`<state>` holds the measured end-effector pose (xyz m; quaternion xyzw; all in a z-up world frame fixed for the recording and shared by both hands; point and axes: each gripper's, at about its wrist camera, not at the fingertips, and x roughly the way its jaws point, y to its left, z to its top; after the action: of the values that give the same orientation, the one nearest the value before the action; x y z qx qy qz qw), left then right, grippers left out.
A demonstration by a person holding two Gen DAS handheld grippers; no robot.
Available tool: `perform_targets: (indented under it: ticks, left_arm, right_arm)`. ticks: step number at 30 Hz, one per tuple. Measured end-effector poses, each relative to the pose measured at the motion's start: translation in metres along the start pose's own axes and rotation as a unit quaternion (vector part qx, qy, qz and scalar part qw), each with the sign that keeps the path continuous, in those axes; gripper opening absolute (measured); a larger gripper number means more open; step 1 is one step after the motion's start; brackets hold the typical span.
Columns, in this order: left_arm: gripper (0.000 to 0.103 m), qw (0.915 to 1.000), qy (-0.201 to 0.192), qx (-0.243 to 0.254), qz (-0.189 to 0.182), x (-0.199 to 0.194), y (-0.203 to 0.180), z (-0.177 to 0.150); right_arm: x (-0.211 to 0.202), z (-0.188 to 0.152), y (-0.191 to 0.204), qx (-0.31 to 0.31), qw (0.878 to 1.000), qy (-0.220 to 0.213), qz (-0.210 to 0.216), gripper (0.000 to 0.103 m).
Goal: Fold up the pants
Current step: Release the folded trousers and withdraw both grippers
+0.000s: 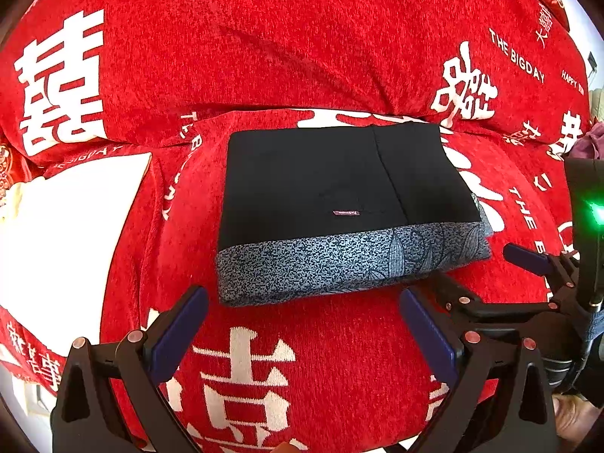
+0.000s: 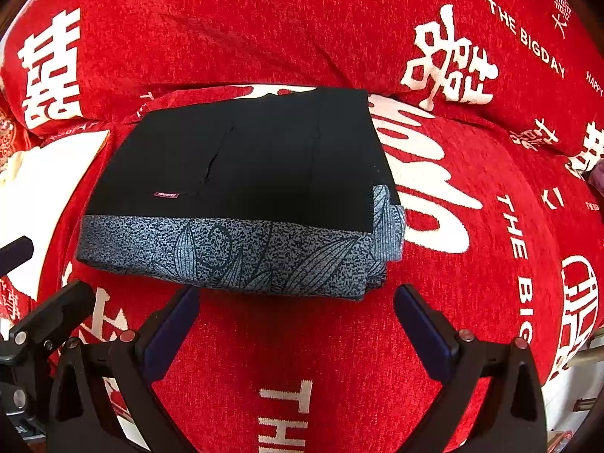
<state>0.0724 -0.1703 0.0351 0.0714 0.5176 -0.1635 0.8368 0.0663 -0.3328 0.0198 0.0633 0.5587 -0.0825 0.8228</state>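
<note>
The pants (image 1: 324,185) lie folded into a compact rectangle on the red sofa seat (image 1: 309,324): black cloth on top with a small label, a grey leaf-patterned band along the near edge. They also show in the right wrist view (image 2: 241,166). My left gripper (image 1: 302,313) is open and empty, just short of the near edge. My right gripper (image 2: 296,313) is open and empty, also just in front of the grey band. The right gripper shows at the right of the left wrist view (image 1: 487,268).
The sofa is covered in red cloth with white characters; its backrest (image 1: 264,56) rises right behind the pants. A white cushion or cloth (image 1: 68,234) lies to the left of the pants. The left gripper's arm (image 2: 45,313) shows at the left edge of the right wrist view.
</note>
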Motion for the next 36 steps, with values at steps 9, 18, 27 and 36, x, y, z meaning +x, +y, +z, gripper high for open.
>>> perform_targets:
  ticks: [9,18,27,36]
  left_arm:
    - [0.101,1.0000,-0.006,0.001,0.000,-0.0033,0.0003,-0.0012]
    - [0.101,1.0000,-0.007,-0.002,0.001,-0.0053,0.0015,-0.0017]
    - [0.101,1.0000,-0.008,-0.002,0.001,-0.0051,0.0016,-0.0017]
    - [0.101,1.0000,-0.008,-0.002,0.001,-0.0054,0.0027,-0.0020]
  right_arm:
    - [-0.0016,0.0007,0.0004,-0.004,1.000,-0.003,-0.001,0.103]
    - [-0.0029,0.0008,0.0022,-0.005,1.000,-0.004,0.001,0.103]
    - [-0.0042,0.0002,0.0028,-0.006,1.000,-0.005,0.002,0.103]
    - [-0.0040,-0.0004,0.0043,-0.005,1.000,-0.005,0.006,0.103]
